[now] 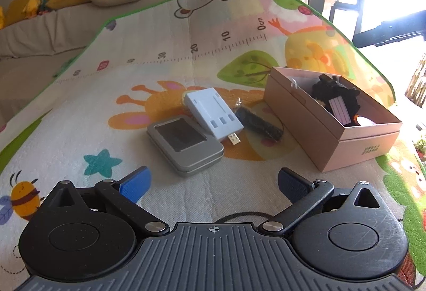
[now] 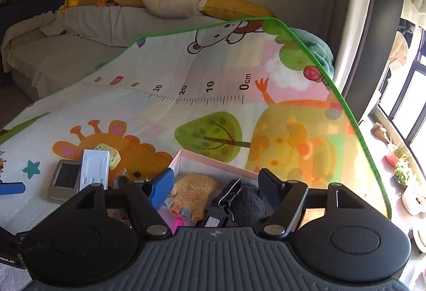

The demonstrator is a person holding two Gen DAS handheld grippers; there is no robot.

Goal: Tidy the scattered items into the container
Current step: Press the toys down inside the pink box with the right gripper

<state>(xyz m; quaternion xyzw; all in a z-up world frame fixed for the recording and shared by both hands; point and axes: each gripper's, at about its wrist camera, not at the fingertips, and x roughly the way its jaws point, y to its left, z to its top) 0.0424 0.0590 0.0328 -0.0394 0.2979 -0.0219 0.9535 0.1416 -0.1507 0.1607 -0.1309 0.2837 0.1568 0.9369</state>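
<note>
A pink cardboard box (image 1: 314, 128) stands open on the play mat, holding a black plush toy (image 1: 336, 95). Left of it lie a grey tin case (image 1: 185, 144), a white USB adapter (image 1: 214, 112) and a black bagged item (image 1: 259, 123). My left gripper (image 1: 211, 181) is open and empty, just short of the tin. My right gripper (image 2: 214, 185) is open and empty above the box (image 2: 213, 162), over an orange plush (image 2: 193, 193) and the black plush (image 2: 246, 204). The tin (image 2: 65, 179), adapter (image 2: 94, 168) and a pale green gadget (image 2: 110, 154) lie to its left.
The colourful play mat (image 1: 133, 94) covers the surface, with its green edge close behind the box. A grey sofa (image 2: 53, 51) with cushions and soft toys stands beyond. A windowsill with potted plants (image 2: 402, 171) is at the right.
</note>
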